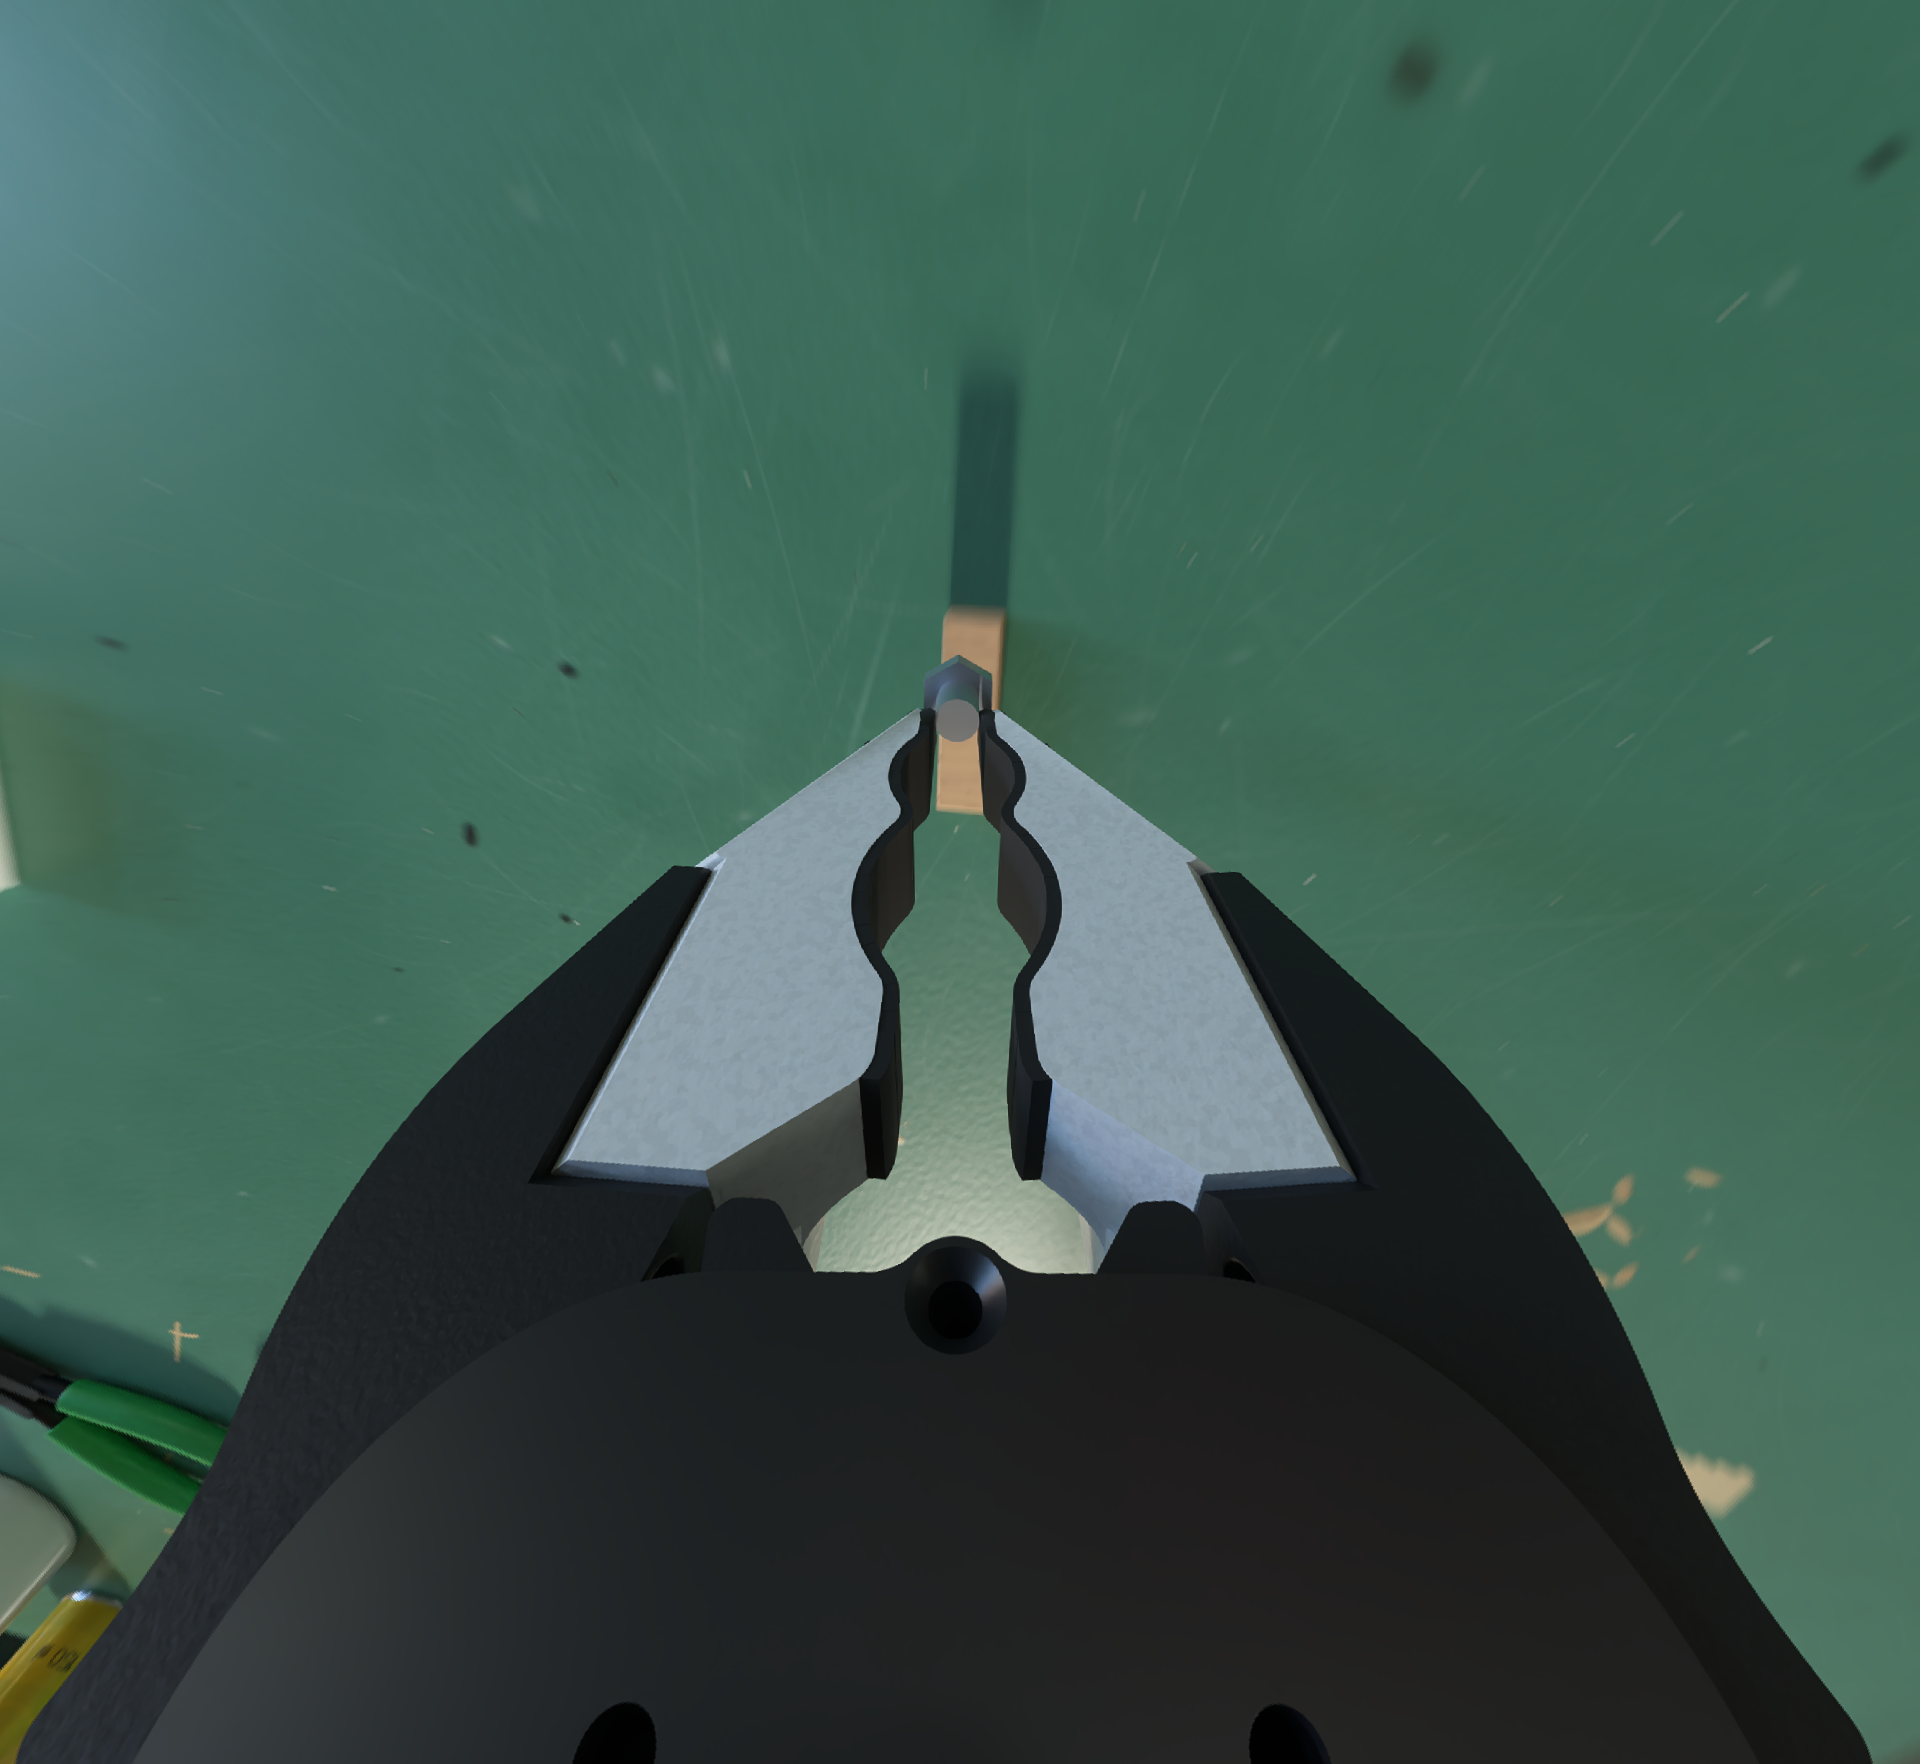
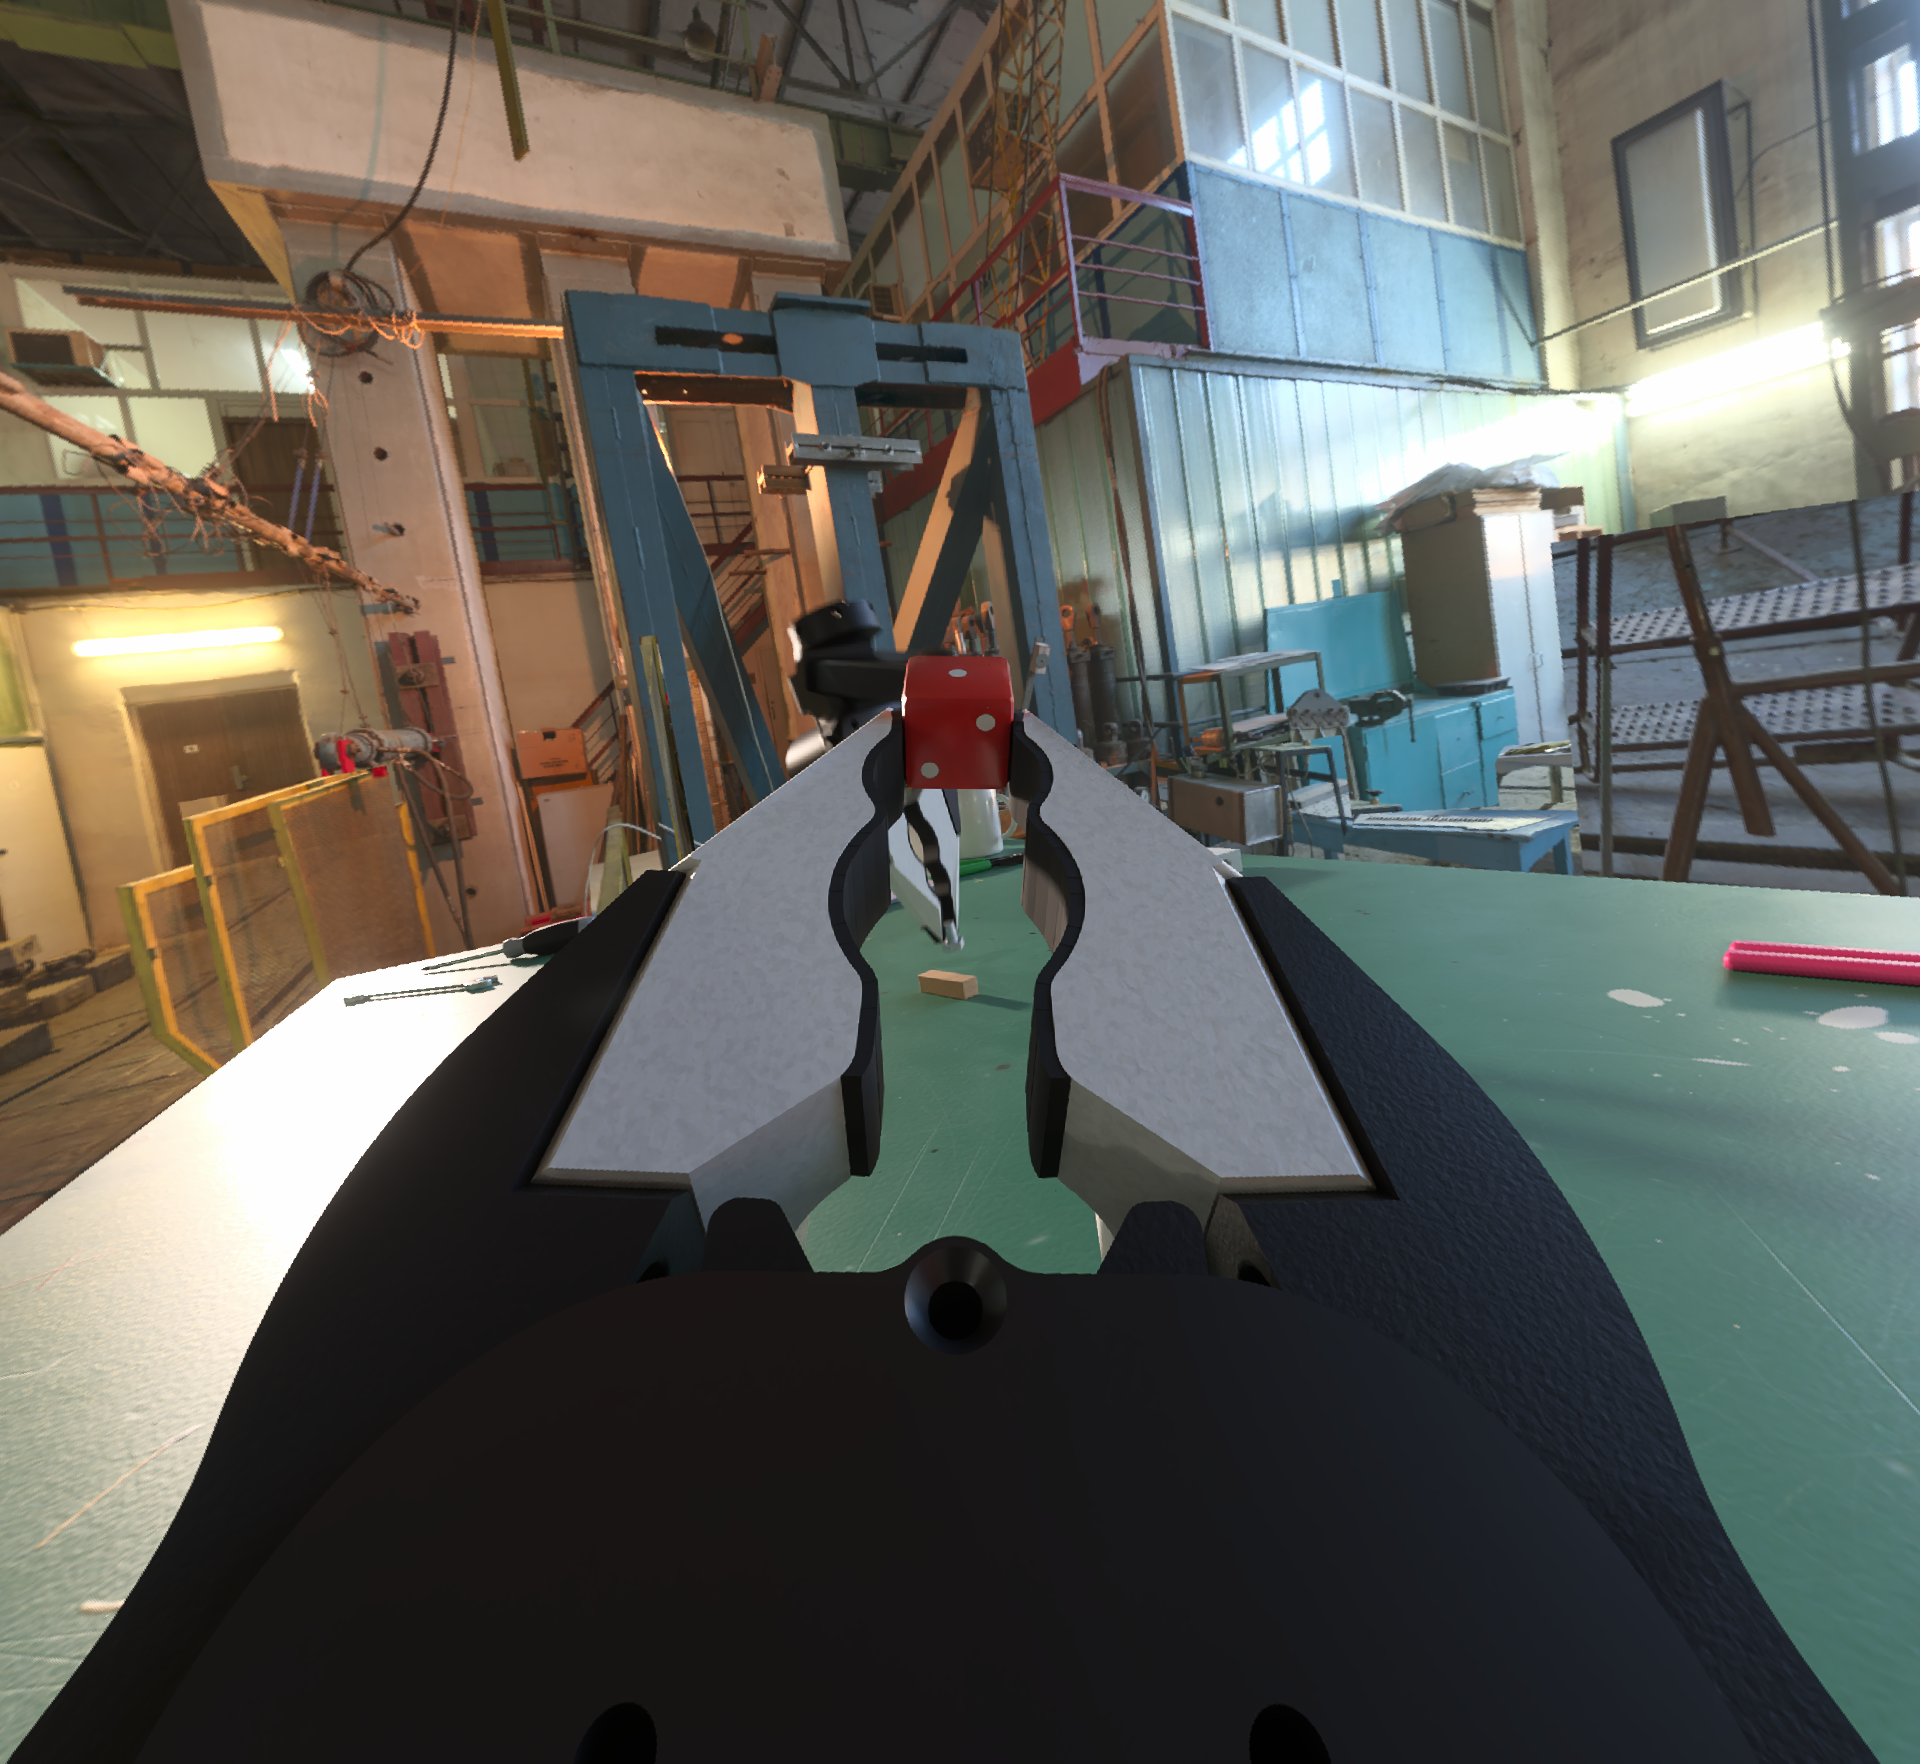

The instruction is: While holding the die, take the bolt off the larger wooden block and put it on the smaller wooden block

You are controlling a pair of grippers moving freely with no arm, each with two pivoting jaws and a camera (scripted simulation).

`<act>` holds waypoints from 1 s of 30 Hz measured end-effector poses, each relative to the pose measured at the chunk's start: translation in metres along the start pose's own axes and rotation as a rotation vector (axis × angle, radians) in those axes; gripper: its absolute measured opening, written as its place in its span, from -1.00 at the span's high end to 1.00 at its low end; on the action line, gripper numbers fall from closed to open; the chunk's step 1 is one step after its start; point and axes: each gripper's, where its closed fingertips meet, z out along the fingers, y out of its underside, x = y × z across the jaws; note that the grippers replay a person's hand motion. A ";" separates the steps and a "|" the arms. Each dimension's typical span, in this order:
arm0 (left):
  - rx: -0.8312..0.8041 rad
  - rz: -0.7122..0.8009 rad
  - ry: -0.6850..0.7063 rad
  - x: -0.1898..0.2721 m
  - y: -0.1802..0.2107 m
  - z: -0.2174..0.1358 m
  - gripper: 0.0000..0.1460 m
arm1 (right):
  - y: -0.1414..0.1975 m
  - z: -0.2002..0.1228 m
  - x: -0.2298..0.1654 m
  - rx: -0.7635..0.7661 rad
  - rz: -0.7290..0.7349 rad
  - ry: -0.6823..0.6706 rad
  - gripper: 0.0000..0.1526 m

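My left gripper (image 1: 958,725) points down at the green mat (image 1: 1351,571) and is shut on a small grey hex-head bolt (image 1: 958,680) at its fingertips. The bolt hangs just above a pale wooden block (image 1: 975,636) that lies on the mat. I cannot tell if this is the larger or the smaller block, since only one shows. My right gripper (image 2: 958,748) is shut on a red die (image 2: 958,722) with white pips, held high above the table. In the right wrist view the left gripper (image 2: 945,925) hovers over the same block (image 2: 948,984).
Green-handled pliers (image 1: 125,1434) and a yellow tool (image 1: 52,1652) lie at the lower left of the left wrist view. A pink bar (image 2: 1818,961) lies on the mat at the right. Screwdrivers (image 2: 421,992) lie near the table's left edge.
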 end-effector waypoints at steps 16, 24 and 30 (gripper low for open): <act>0.473 0.313 0.319 0.271 -0.202 0.002 0.89 | -0.004 -0.001 -0.004 0.021 0.001 -0.018 0.75; 0.413 0.288 0.337 0.281 -0.213 0.028 0.89 | -0.010 -0.005 -0.003 0.056 0.003 -0.012 0.75; 0.420 0.221 0.388 0.282 -0.215 0.033 0.89 | -0.008 -0.004 -0.002 0.044 0.013 -0.011 0.75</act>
